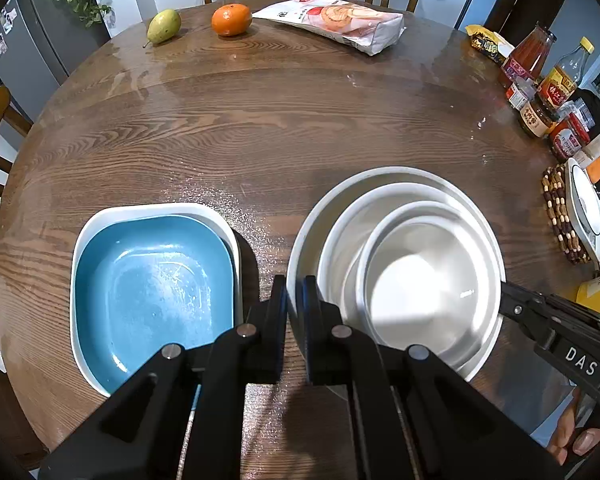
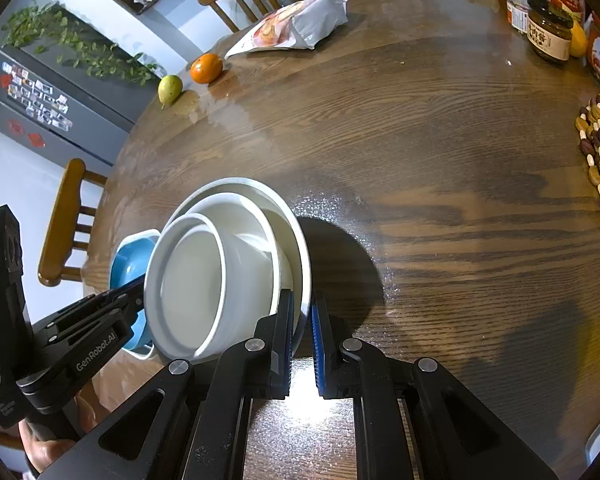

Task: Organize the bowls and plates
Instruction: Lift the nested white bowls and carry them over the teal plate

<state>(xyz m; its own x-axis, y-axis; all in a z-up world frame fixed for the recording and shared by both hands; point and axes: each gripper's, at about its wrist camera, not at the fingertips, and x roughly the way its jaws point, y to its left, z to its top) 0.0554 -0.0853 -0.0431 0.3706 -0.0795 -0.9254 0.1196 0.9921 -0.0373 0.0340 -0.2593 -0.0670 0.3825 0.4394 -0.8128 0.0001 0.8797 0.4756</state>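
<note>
**Both grips on the white plate's rim**

On the round wooden desk, close in front of me, sits the stack: a wide white plate with a white bowl in it and a smaller white bowl nested inside that. My left fingers are pinched fully shut on the plate's left rim. My right fingers are all but closed on the same plate's right rim, which runs between the two blue pads. Just to the left of the stack, apart from it, lies the blue square dish resting inside a white square dish. Far beyond the stack, at the desk's far edge, are a pear, an orange and a snack bag. To the stack's right stand sauce jars and a beaded trivet.
</note>
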